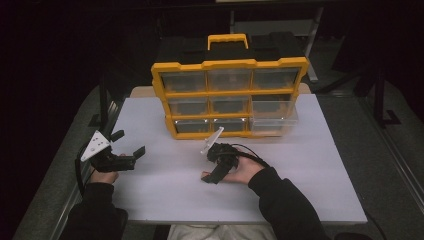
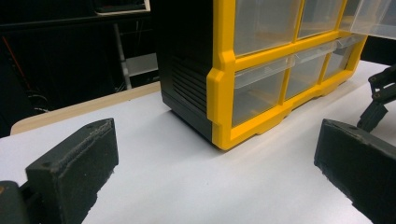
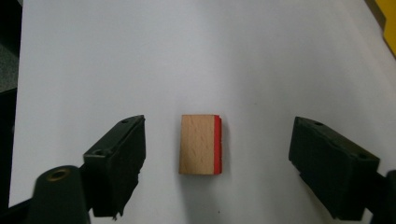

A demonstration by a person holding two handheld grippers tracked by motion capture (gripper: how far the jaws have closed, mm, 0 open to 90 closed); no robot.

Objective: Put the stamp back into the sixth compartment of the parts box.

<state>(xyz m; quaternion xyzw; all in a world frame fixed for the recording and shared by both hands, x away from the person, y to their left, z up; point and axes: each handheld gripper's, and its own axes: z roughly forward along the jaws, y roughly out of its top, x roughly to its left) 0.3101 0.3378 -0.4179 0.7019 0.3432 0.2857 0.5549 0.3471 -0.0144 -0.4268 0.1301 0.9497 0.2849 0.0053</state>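
Note:
A small wooden block (image 3: 200, 144) with a red strip along one side lies flat on the white tabletop (image 3: 140, 56). My right gripper (image 3: 219, 140) points down over it, jaws open on either side, and a gap separates each pad from the block. In the high view the right gripper (image 1: 214, 172) sits at the table's middle, just in front of the yellow drawer organizer (image 1: 230, 65). My left gripper (image 1: 129, 142) is held at the table's left edge, open and empty, aimed toward the organizer (image 2: 224, 93).
The organizer stands upright at the back of the table with a grid of clear drawers. One drawer on its right side (image 1: 274, 112) is pulled out. The right gripper's black linkage (image 2: 380, 98) shows at the right edge of the left gripper view.

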